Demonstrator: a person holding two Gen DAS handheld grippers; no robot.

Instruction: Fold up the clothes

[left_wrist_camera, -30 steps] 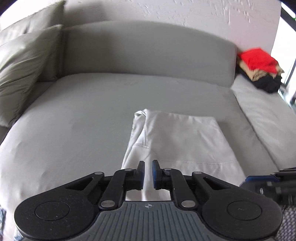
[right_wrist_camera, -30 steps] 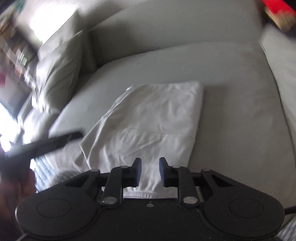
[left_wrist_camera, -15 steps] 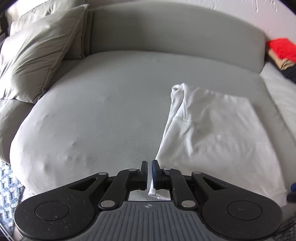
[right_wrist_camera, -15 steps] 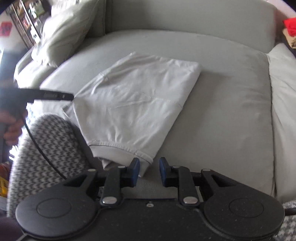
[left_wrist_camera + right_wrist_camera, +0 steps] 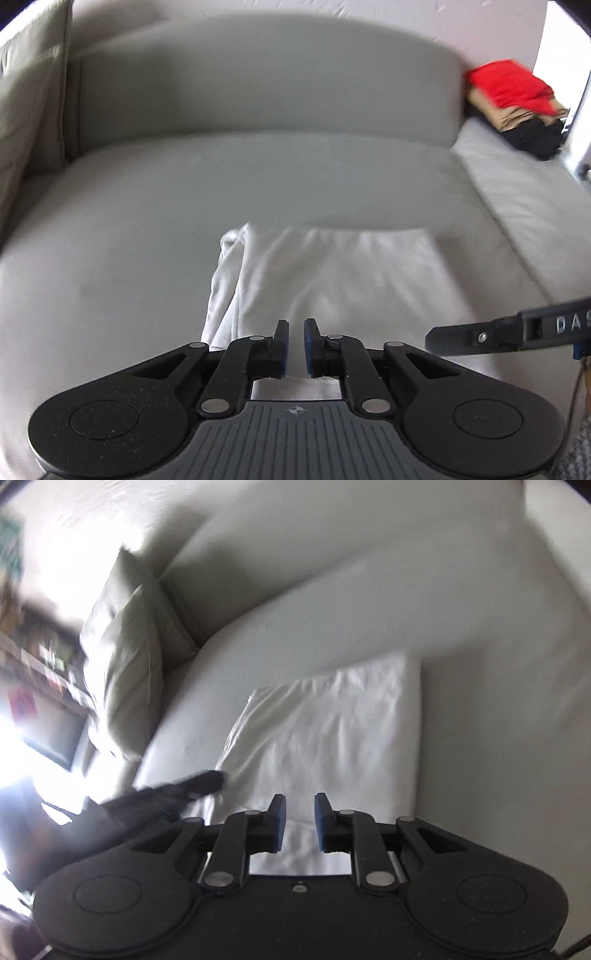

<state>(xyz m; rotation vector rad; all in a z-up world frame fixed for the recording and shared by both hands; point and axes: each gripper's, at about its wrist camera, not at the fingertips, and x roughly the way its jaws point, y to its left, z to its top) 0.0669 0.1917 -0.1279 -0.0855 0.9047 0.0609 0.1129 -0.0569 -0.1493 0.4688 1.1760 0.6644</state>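
left gripper (image 5: 294,343): black linkage, blue pads, ribbed grey base | right gripper (image 5: 299,821): black, silver rivets

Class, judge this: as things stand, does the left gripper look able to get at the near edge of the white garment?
Probably yes. The left gripper, jaws opening with nothing between them, hangs right over the white garment, with nothing in the way.

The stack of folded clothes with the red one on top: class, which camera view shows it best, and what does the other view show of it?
The left wrist view: the stack of folded clothes sits at the sofa's far right end, red over tan over black. The right wrist view shows none of it.
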